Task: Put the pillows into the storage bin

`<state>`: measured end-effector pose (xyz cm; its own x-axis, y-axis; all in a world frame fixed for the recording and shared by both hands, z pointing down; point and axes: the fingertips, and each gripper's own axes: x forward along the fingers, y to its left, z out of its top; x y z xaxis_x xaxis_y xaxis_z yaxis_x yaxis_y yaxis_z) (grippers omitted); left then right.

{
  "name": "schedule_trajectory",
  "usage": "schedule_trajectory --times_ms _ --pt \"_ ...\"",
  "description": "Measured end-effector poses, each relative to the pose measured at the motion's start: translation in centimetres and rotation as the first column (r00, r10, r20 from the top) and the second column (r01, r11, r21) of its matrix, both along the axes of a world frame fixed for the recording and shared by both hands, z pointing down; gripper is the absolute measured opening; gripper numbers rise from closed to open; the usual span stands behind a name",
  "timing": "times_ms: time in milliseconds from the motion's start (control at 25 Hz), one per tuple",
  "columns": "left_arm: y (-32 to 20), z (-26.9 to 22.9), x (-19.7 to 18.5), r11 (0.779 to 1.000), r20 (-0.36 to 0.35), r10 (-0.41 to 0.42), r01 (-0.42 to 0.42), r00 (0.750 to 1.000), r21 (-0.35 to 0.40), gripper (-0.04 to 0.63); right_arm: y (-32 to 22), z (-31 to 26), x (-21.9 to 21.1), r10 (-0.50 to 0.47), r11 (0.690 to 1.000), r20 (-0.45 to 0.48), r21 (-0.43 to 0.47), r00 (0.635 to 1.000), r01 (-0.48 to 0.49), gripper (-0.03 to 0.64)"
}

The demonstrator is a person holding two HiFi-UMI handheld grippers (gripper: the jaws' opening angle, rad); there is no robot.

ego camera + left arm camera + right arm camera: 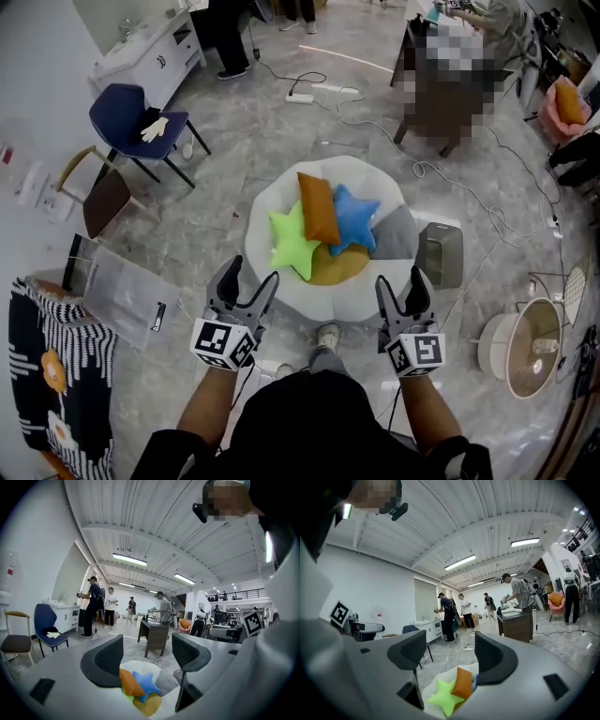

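1. On the white round cushion [272, 199] ahead lie the orange pillow [319, 208], the blue star pillow [356, 217] and the green star pillow [291, 244].
2. I see my left gripper [250, 277] and right gripper [401, 283] near its edge, jaws apart, both empty.

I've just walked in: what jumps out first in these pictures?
A white beanbag mid-floor, piled with bright cushions: a green star, an orange pillow and a blue star. Below it in the head view, the left gripper and right gripper hover with jaws apart, holding nothing.
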<state>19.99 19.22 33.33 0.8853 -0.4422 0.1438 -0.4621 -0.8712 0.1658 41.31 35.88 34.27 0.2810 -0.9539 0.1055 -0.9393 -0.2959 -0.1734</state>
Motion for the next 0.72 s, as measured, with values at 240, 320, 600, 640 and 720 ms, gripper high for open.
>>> schedule_trajectory --times_ms 240,320,600,640,720 --pt "-2.6 2.6 4.3 1.0 0.049 -0.007 0.008 0.999 -0.026 0.337 -3.5 2.3 3.7 -0.052 0.997 0.013 -0.059 0.999 0.053 0.331" --pt "-3.1 3.6 5.3 0.999 0.068 -0.013 0.015 0.998 -0.035 0.337 -4.7 2.8 4.3 -0.082 0.994 0.019 -0.073 0.996 0.083 0.331" --pt "-4.8 9.1 6.8 0.996 0.139 -0.03 0.042 0.99 -0.084 0.337 -7.9 6.8 4.9 -0.17 0.976 0.021 -0.131 0.985 0.172 0.33" --pt "-5.1 10.1 7.1 0.995 0.149 -0.026 0.04 0.988 -0.09 0.337 -8.3 7.8 5.0 -0.178 0.974 0.022 -0.141 0.984 0.18 0.33" --pt "-5.5 12.4 7.8 0.995 0.175 -0.009 0.026 0.984 -0.097 0.337 -8.9 10.1 5.0 -0.191 0.968 0.028 -0.159 0.981 0.193 0.33"
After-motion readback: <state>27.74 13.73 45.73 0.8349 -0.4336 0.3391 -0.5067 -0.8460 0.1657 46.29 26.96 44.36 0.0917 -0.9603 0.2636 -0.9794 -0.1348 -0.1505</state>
